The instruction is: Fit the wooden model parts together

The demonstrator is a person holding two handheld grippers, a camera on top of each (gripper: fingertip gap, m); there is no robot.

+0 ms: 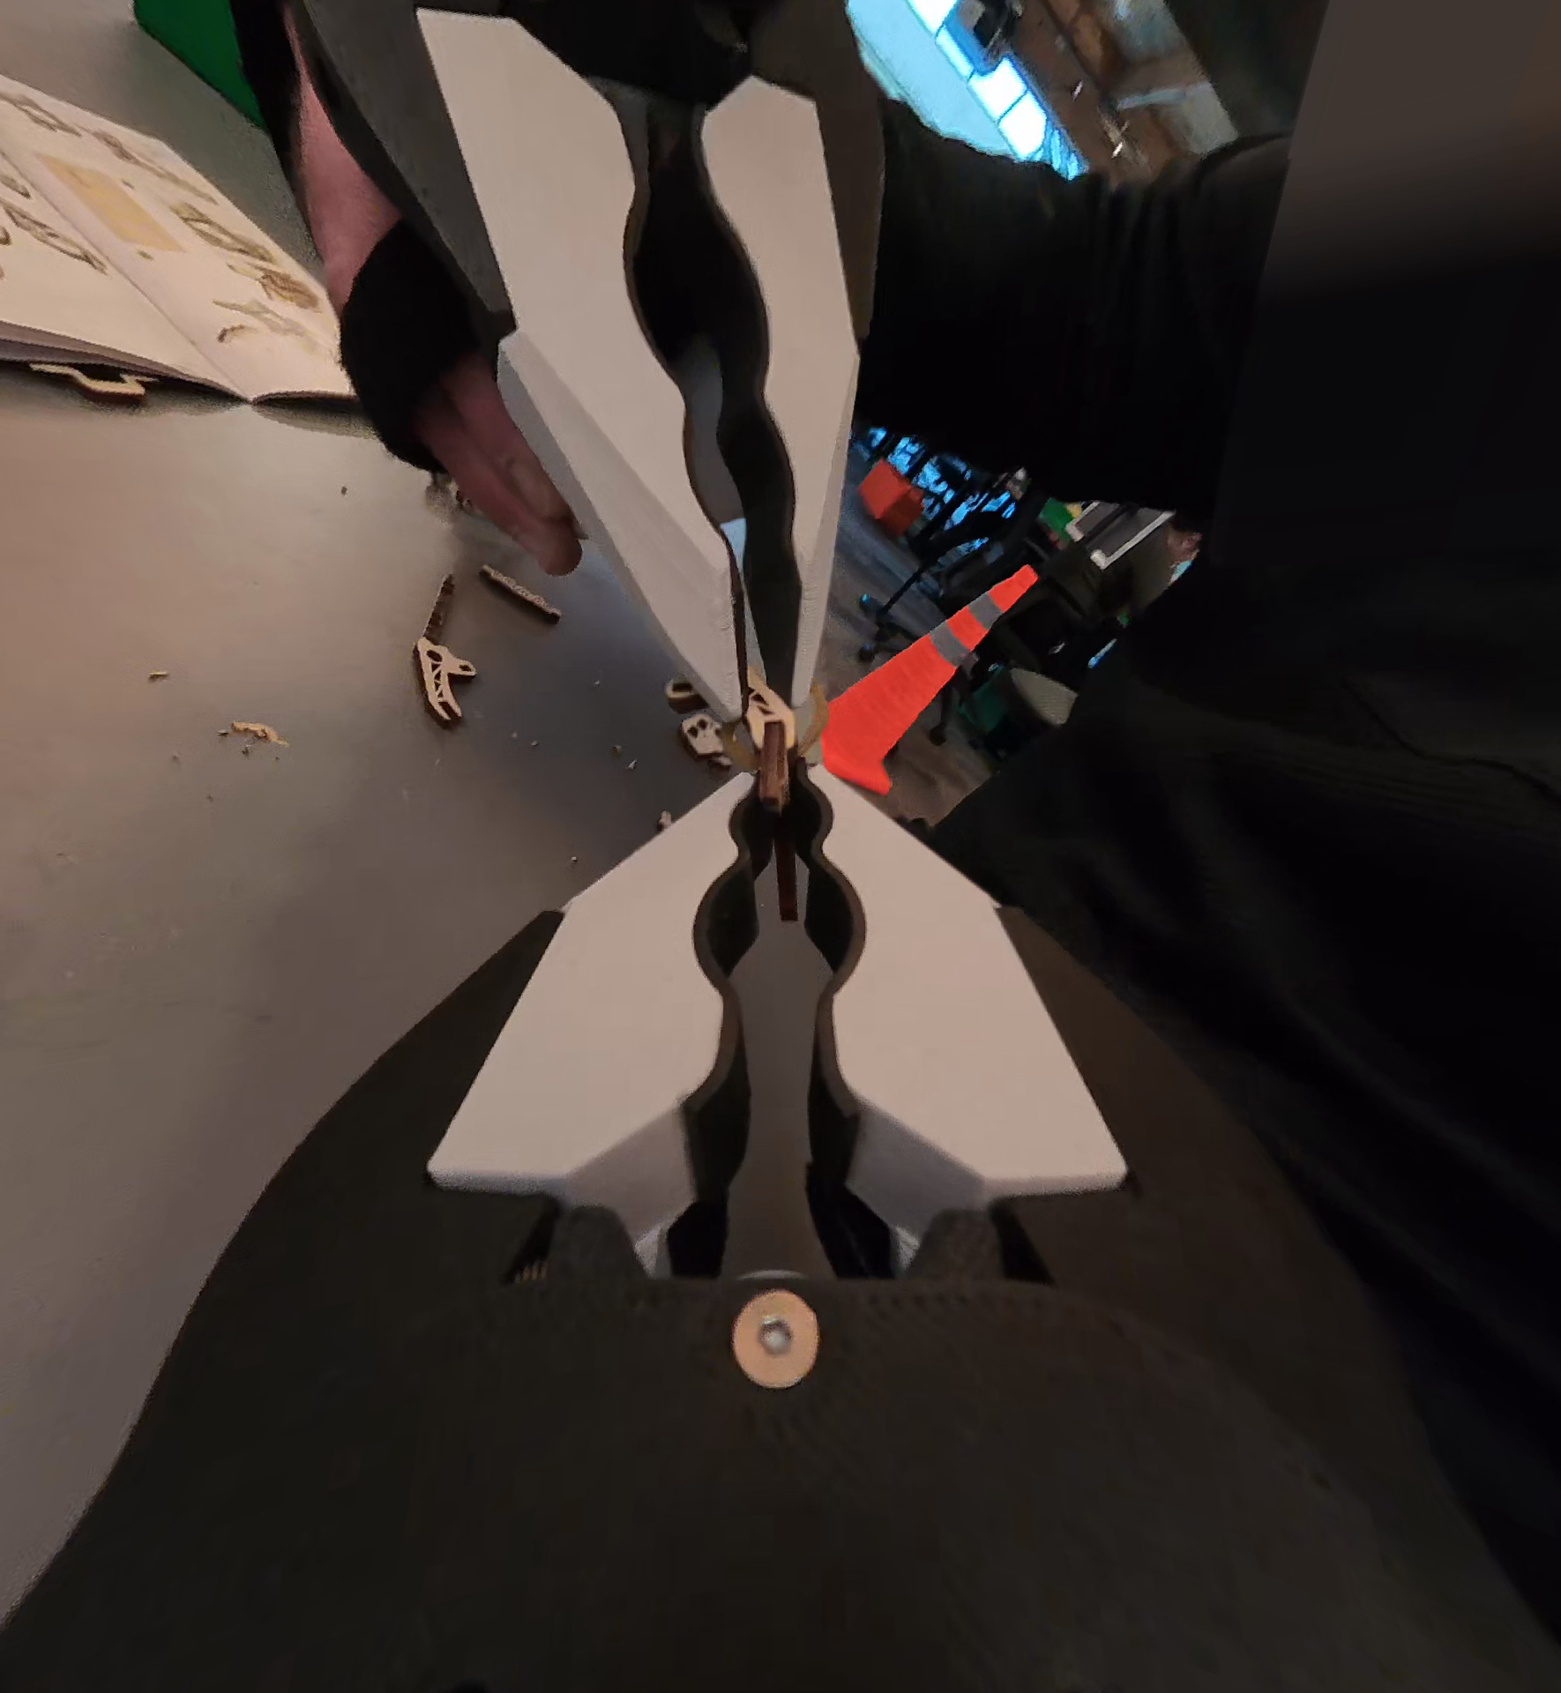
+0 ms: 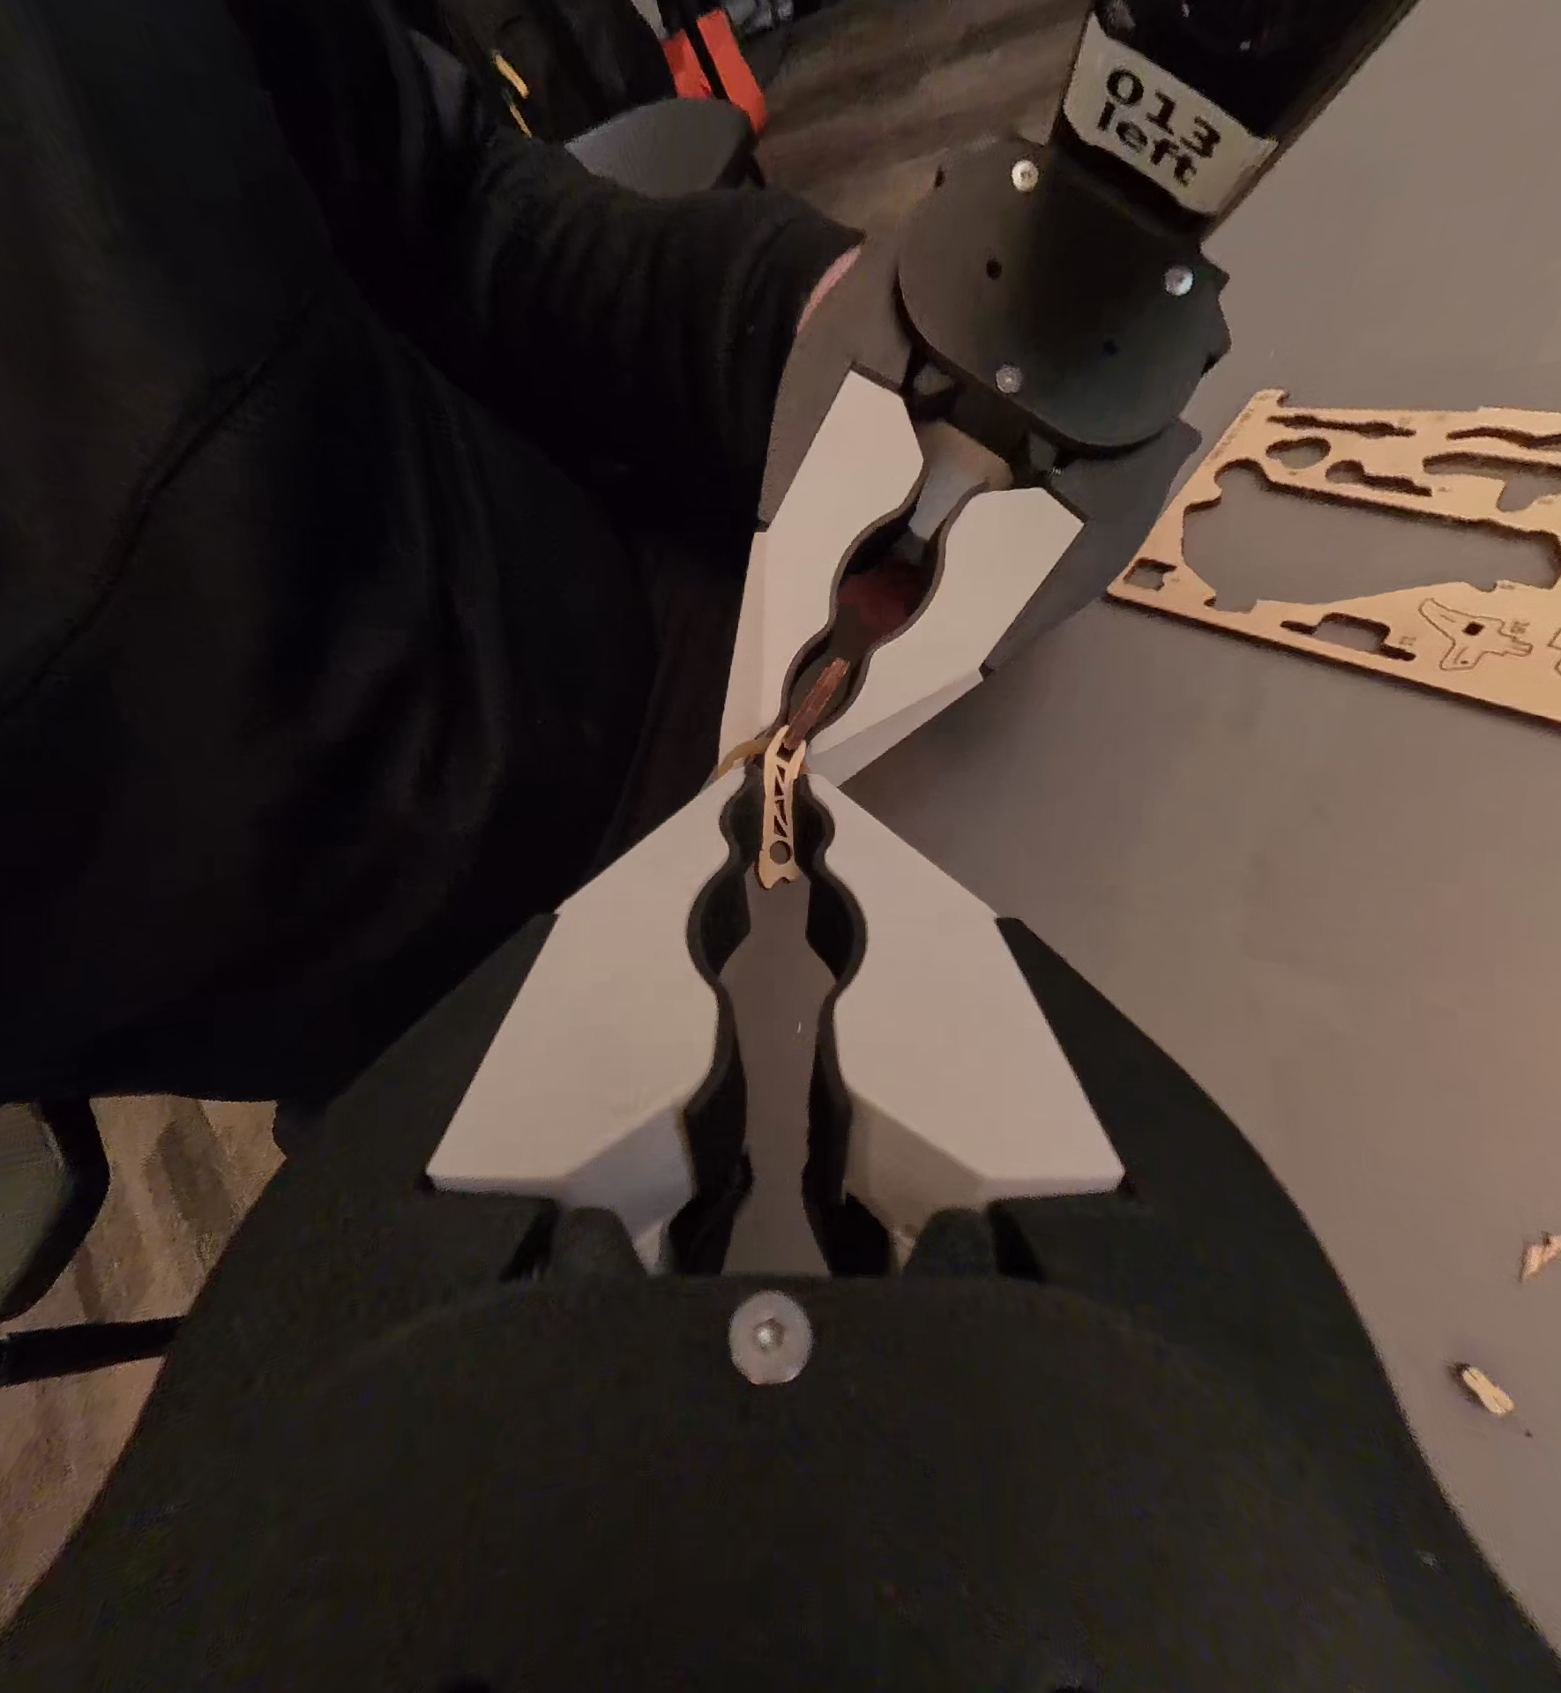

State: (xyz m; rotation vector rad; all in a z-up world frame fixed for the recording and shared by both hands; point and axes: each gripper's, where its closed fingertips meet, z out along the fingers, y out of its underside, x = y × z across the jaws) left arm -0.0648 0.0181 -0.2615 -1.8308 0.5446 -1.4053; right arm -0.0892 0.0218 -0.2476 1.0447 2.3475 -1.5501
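Left gripper (image 1: pixel 772 779) pinching dark strip (image 1: pixel 775 829); right gripper (image 2: pixel 781 779) pinching pale lattice part (image 2: pixel 779 824). Thin, light, probably brittle: best gripped flat, near the joint.

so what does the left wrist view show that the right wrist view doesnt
Only the left wrist view shows the open instruction booklet, loose wooden pieces on the grey table, an orange traffic cone and a bare hand on the right gripper.

Only the right wrist view shows the punched-out wooden sheet and the left gripper's round black body.

Both show the left gripper shut on a dark wooden strip, meeting tip to tip with the right gripper, shut on a pale lattice piece.
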